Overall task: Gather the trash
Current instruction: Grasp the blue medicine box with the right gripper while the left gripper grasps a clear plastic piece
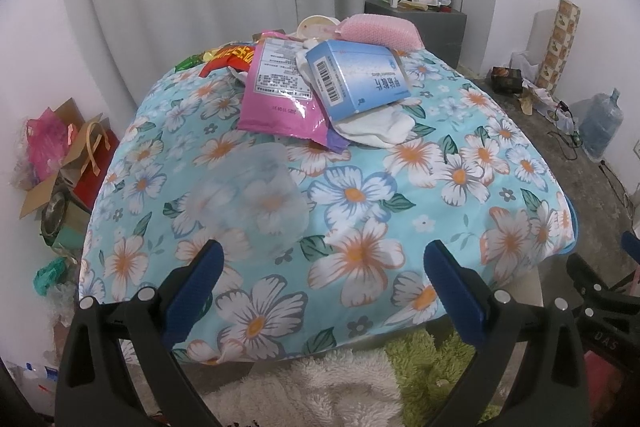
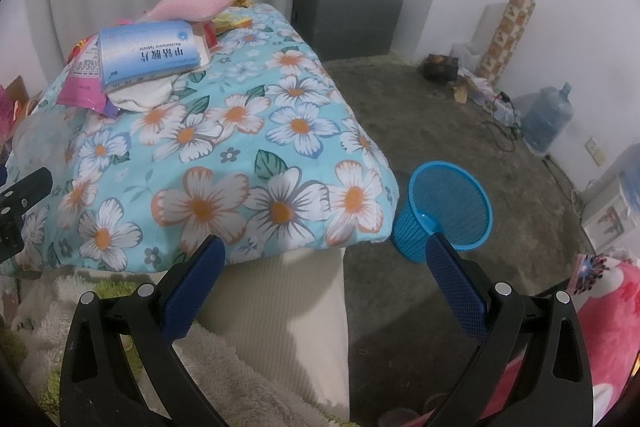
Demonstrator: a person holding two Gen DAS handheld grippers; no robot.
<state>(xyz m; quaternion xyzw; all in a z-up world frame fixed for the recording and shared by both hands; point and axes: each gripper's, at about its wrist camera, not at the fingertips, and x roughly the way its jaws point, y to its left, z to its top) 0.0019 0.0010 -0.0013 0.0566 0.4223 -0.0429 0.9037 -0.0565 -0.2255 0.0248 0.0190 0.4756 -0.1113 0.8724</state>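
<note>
Left tool (image 1: 322,261) and right tool (image 2: 324,259) both spread wide, empty; blue carton (image 1: 356,77) tops the litter pile on the flowered surface (image 1: 360,195), light, crushable: grip its long edges

From my remote station: a desk draped in a light-blue cloth printed with white-and-orange flowers (image 1: 360,195). At its far side lies a heap of litter: a pale-blue cardboard medicine box (image 1: 356,79) atop a glossy pink plastic wrapper (image 1: 276,95) and a crumpled white cloth (image 1: 380,129), with a pink sponge-like pad (image 1: 376,29) behind. Nearer me, a clear plastic lid (image 1: 248,199) lies flat on the cloth. On the grey floor (image 2: 460,131) beside the desk's corner stands a blue mesh plastic wastebasket (image 2: 444,211).
</note>
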